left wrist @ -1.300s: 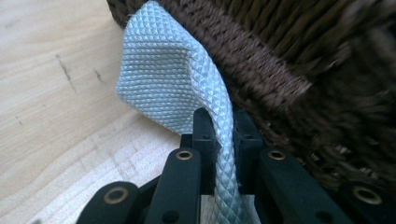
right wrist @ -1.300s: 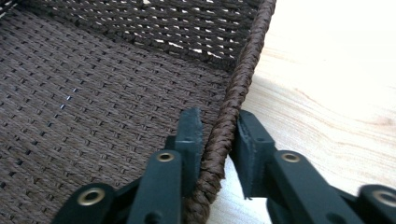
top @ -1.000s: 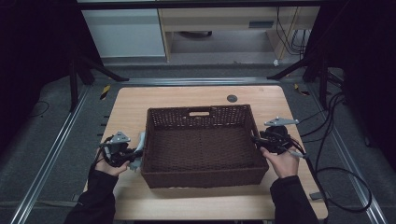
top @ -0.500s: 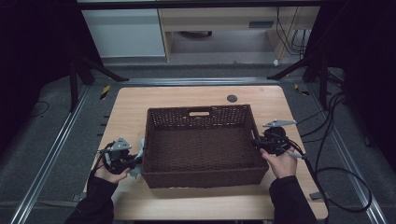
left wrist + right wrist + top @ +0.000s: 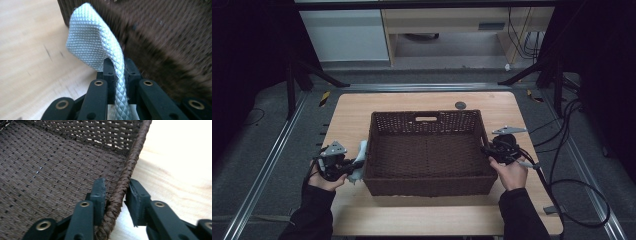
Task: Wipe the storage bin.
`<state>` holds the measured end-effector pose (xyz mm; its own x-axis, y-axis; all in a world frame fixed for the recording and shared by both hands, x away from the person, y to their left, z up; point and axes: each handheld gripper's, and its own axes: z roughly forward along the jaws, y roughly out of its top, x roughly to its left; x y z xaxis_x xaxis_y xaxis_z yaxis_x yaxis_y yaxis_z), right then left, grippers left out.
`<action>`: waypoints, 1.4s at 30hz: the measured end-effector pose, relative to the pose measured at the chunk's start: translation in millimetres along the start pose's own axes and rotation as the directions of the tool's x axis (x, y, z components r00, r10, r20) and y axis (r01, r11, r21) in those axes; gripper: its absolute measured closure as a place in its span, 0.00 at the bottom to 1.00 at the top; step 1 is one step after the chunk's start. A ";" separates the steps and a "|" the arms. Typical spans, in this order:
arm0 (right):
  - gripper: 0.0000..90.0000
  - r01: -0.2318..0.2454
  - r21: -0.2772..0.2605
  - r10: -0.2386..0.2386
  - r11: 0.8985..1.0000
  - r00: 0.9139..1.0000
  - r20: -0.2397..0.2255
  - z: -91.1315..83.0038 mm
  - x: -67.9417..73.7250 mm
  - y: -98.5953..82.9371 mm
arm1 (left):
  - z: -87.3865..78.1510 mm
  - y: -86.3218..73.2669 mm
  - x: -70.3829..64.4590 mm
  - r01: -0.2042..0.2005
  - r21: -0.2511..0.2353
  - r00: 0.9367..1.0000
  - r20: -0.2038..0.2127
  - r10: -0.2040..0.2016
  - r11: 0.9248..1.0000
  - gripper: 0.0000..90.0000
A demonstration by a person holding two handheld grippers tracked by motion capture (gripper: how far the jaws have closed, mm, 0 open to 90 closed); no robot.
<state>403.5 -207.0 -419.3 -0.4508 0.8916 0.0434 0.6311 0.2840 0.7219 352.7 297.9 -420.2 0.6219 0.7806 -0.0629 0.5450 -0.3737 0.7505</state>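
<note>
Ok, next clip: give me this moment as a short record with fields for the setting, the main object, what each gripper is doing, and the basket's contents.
setting: light wooden table
main object: dark brown woven basket, rectangular, handle slot in its far wall
left gripper: shut on a white woven cloth, beside the basket's left wall
right gripper: jaws straddle the basket's braided right rim, one inside, one outside; a gap shows at the outer jaw
basket contents: nothing visible inside

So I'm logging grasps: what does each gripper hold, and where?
Left gripper is shut on a white woven cloth, pinching its fold. Right gripper straddles the basket rim, not visibly clamped.
</note>
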 end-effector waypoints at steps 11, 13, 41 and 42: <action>0.60 0.041 -0.007 -0.041 0.999 0.999 -0.011 -8.5 0.1 -0.7 | 9.3 -21.6 -3.3 0.009 0.067 1.000 0.020 -0.010 0.998 0.91; 0.61 0.059 0.021 -0.059 0.998 0.998 -0.005 -5.8 1.2 -2.9 | 16.7 -31.9 -7.8 0.008 0.108 0.999 0.031 -0.011 0.994 0.91; 0.69 0.018 -0.001 -0.018 1.000 1.000 0.022 -0.6 -0.3 -0.1 | 18.7 -26.6 -8.8 -0.026 0.099 0.998 0.065 0.019 0.995 0.91; 0.67 0.016 -0.015 -0.016 1.000 1.000 0.014 -3.0 -0.8 0.2 | 20.6 -28.9 -9.4 -0.022 0.108 0.998 0.066 0.015 0.994 0.91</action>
<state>402.1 -208.7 -417.1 -0.4517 0.8919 0.0224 0.6145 0.2929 0.7325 342.7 291.1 -454.9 0.6658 0.7401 -0.0945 0.5884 -0.4430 0.6764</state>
